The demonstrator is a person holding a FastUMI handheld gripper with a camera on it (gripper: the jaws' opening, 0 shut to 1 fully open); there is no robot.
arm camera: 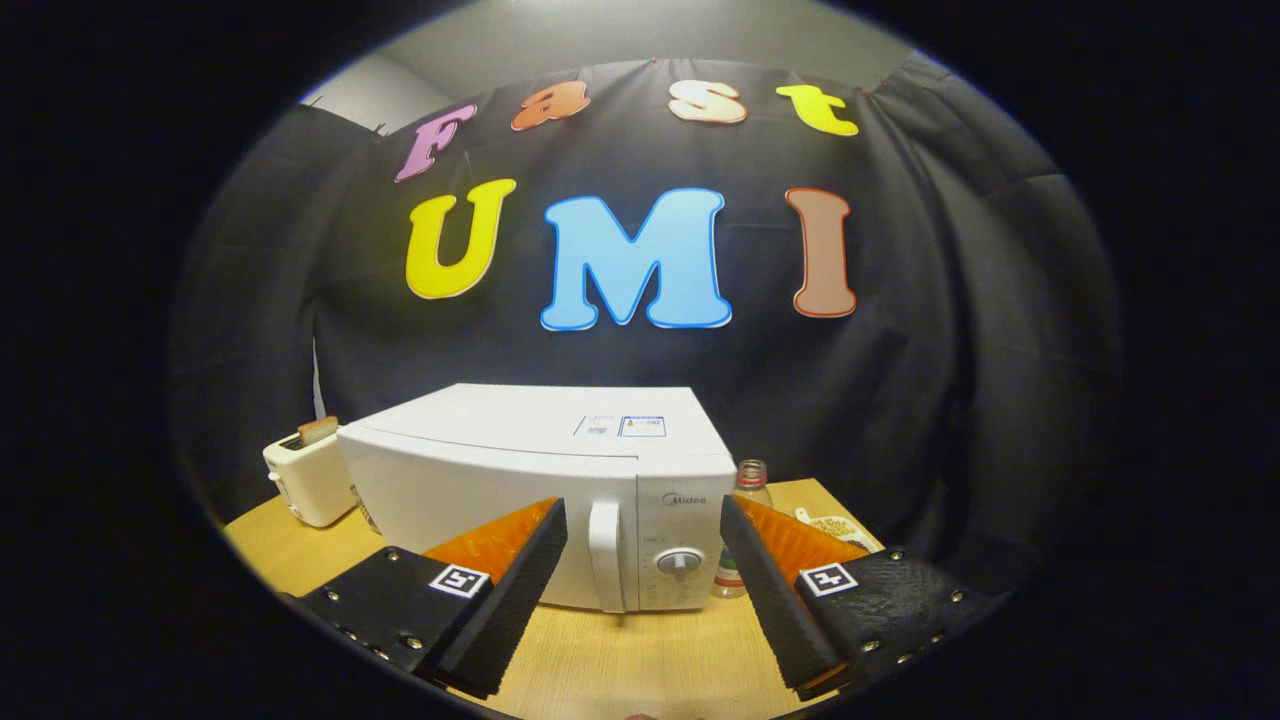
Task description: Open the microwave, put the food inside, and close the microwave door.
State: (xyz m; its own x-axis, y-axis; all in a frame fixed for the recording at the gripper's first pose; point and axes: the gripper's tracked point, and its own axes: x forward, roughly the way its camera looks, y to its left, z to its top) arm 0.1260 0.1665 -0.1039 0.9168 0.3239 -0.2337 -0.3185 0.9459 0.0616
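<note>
Claw [640,545]: lower centre of the frame, spread wide with nothing held; the gap between its tips frames the right part of the microwave's front.
Left finger [520,590]: lower left of centre, slanting up and inward, its tip before the microwave door.
Right finger [775,595]: lower right of centre, slanting up and inward, its tip just right of the control panel.
Marker tags: one square black-and-white tag [459,580] on the left finger's mount, another [828,578] on the right finger's mount.
Desk [640,650]: light wood surface, bottom centre, bare between the fingers and the microwave.
Microwave [500,470]: centre of the frame, just beyond the fingertips, standing on the desk, white, seen slightly from its right front corner.
Door: shut, flush with the front.
Handle [605,555]: vertical white bar at the door's right edge, between the two fingertips.
Control panel [680,545]: right of the handle, with a round dial [679,562] in its lower half.
Toaster [305,475]: left of centre, beside the microwave's left end, cream-coloured, a slice of toast [318,430] standing up out of its slot.
Bottle [750,485]: right of the microwave, clear, partly hidden behind the right finger.
Dish [835,525]: right of the bottle, near the desk's far edge, holding small pale pieces; their kind cannot be told.
</note>
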